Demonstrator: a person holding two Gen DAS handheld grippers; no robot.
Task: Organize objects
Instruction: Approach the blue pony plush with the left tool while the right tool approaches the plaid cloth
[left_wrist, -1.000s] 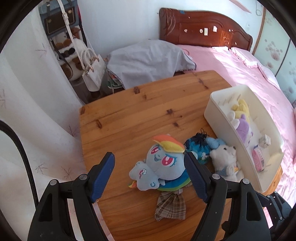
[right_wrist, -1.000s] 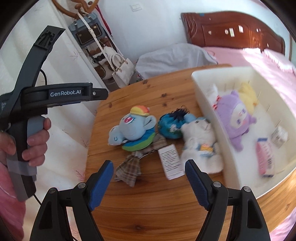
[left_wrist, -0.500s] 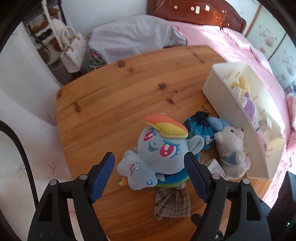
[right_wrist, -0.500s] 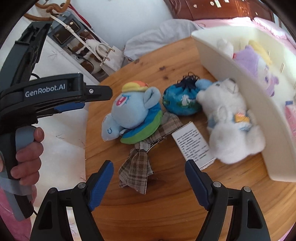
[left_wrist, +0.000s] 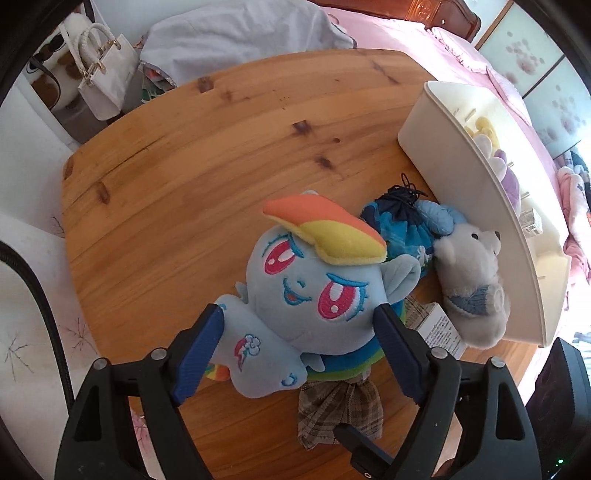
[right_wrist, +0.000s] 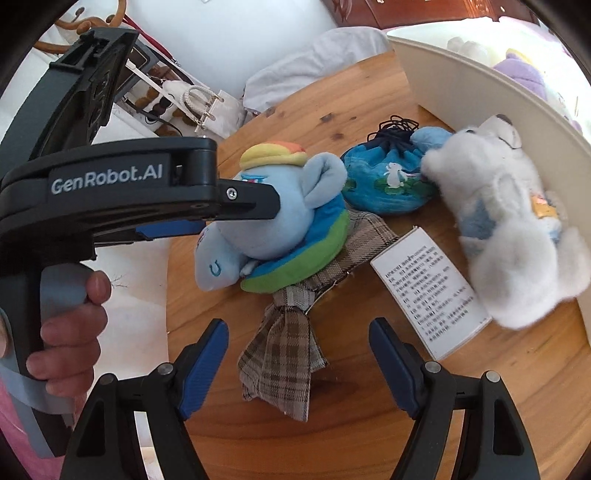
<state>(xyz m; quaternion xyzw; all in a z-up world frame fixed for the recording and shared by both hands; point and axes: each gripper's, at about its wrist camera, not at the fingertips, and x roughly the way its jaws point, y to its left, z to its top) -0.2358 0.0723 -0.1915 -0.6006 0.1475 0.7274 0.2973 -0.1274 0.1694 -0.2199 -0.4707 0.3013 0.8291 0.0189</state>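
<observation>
The left gripper (left_wrist: 297, 328), jaws spread wide, brackets the blue plush pony with a rainbow mane (left_wrist: 314, 288) lying on the round wooden table (left_wrist: 192, 155); whether its pads touch the toy cannot be told. The right gripper (right_wrist: 297, 347), also wide open and empty, hovers over a crumpled brown plaid cloth (right_wrist: 284, 354). Just beside lie a white printed card (right_wrist: 430, 288), a blue drawstring pouch (right_wrist: 388, 184) and a white plush bear (right_wrist: 517, 229), the bear against the cream plastic bin (left_wrist: 461, 162). Beyond stands a pink-covered bed (left_wrist: 424, 40).
</observation>
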